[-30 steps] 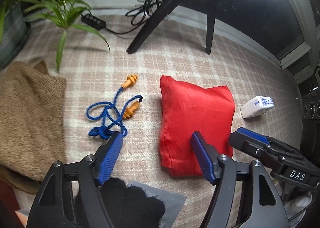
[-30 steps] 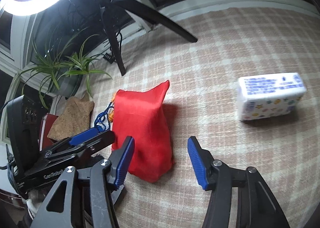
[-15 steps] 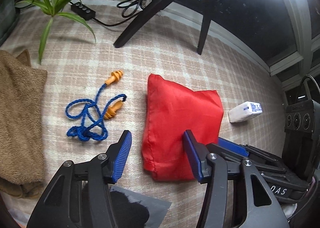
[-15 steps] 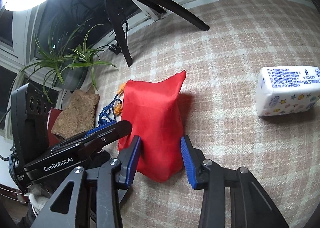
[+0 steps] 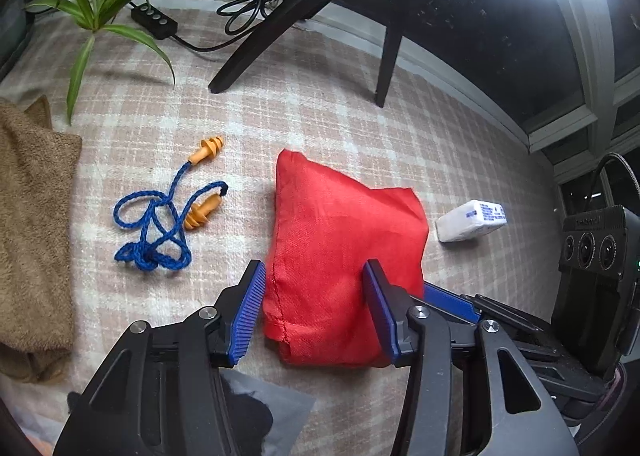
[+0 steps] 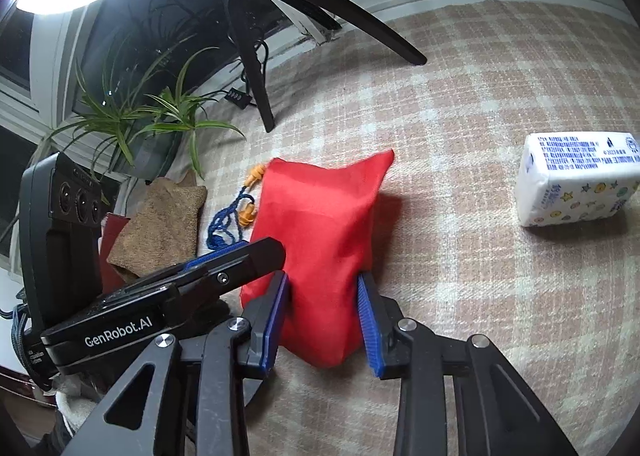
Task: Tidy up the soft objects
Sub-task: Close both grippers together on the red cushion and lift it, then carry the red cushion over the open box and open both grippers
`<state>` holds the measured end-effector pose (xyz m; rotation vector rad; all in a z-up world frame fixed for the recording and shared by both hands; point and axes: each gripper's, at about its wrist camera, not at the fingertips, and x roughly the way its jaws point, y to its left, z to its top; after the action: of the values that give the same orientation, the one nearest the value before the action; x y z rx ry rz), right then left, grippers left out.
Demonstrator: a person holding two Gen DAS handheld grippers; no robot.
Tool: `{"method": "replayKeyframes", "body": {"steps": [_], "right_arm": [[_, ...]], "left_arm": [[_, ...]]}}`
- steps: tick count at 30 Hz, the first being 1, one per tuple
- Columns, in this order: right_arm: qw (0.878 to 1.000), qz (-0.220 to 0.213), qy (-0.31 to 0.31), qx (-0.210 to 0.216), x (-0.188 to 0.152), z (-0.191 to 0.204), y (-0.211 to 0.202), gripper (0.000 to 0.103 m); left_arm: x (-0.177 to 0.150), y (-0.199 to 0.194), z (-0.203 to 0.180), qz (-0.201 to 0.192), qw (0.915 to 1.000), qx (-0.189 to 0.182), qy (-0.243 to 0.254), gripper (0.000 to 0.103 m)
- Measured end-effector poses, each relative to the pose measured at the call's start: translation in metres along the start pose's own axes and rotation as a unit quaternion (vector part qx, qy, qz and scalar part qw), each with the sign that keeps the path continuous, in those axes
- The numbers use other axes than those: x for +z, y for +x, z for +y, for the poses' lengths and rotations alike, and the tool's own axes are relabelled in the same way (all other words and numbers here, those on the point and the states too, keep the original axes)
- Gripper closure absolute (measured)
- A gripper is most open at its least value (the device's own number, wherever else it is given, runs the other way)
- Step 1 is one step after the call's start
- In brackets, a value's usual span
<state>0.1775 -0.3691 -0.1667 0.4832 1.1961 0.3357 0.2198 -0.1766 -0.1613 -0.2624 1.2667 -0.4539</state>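
Observation:
A red cloth bag (image 5: 344, 240) lies on the checked cloth, also in the right wrist view (image 6: 320, 224). My left gripper (image 5: 316, 306) straddles its near left end, jaws partly closed, the right pad touching the cloth. My right gripper (image 6: 324, 316) straddles its near right corner, both pads against the cloth. Orange earplugs on a blue cord (image 5: 168, 216) lie left of the bag. A brown towel (image 5: 32, 216) lies at the far left. A white tissue pack (image 6: 576, 180) lies to the right.
Black tripod legs (image 5: 280, 24) stand at the back with a power strip (image 5: 154, 18) and cables. A green plant (image 5: 92, 4) hangs over the back left. A dark object on grey sheet (image 5: 256, 412) lies under my left gripper.
Both grippers moved onto the red bag and narrowed their jaws around its near end. The right gripper went from wide open beside the bag to pressing on its corner.

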Motion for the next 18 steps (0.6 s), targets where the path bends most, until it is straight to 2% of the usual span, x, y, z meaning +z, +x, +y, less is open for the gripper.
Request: {"method": "replayKeyframes", "body": {"steps": [10,18], "right_arm": [[1.000,-0.021,-0.015,0.002,-0.013,0.026,-0.025,0.074],[0.997,-0.042,-0.057,0.017,-0.021,0.083,-0.046,0.075]], "left_arm": [[-0.019,-0.041,-0.004,-0.031,0.9995,-0.011,0.002,0.055],[-0.030,-0.105,0.008,-0.089,0.9960,0.004,0.006,0.055]]}}
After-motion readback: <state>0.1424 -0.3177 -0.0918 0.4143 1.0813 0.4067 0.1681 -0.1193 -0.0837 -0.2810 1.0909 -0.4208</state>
